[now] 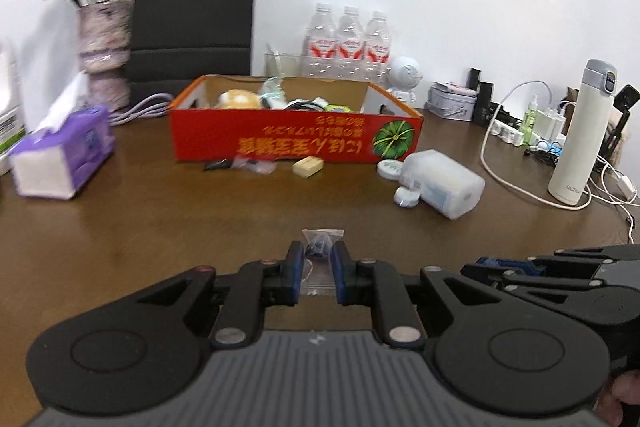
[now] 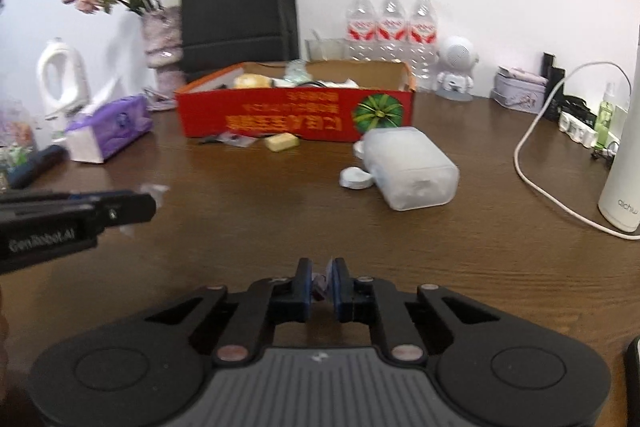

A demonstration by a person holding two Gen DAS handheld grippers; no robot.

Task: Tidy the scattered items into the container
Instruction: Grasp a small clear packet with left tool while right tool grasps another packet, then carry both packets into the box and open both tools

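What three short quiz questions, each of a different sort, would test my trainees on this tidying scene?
1. True or false: the left gripper holds a small clear bag.
2. Which lies nearest the red box? A tan block; B white flask; C tissue pack.
3. Fill in: three ___ stand behind the box.

Key: 1 true; 2 A; 3 water bottles.

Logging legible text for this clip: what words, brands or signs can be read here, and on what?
"GenRobot.AI": on the side of the left tongs, seen from the right wrist.
"aichu", roughly: on the base of the white flask; partly blurred.
Yellow characters on the red box: upside down, too blurred to read.
Red labels on the water bottles: unreadable.
Print on the tissue pack: blurred.
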